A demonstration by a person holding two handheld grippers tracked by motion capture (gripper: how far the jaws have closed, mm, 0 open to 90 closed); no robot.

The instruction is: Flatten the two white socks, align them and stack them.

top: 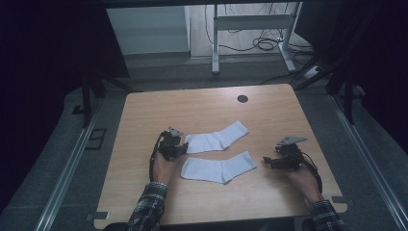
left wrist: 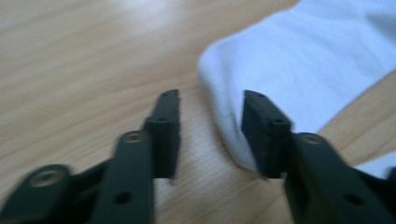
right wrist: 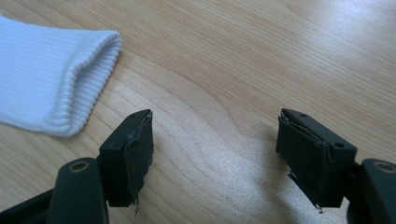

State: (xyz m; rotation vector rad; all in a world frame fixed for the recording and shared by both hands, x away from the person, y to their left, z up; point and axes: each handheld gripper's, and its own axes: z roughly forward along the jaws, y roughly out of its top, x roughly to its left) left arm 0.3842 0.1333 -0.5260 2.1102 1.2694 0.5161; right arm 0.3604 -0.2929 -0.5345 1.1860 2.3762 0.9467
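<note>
I have two white socks lying flat and apart on the wooden table, the far sock above the near sock; my left gripper has its jaws apart at the toe end of the far sock, and my right gripper has its jaws wide apart over bare wood just beside the near sock's ribbed cuff. To grip well, I judge each gripper should straddle a sock edge before closing. The likely aim is pairing the socks.

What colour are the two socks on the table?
Both socks are plain white, no pattern visible; clearest in the right gripper view, at the ribbed cuff.
</note>
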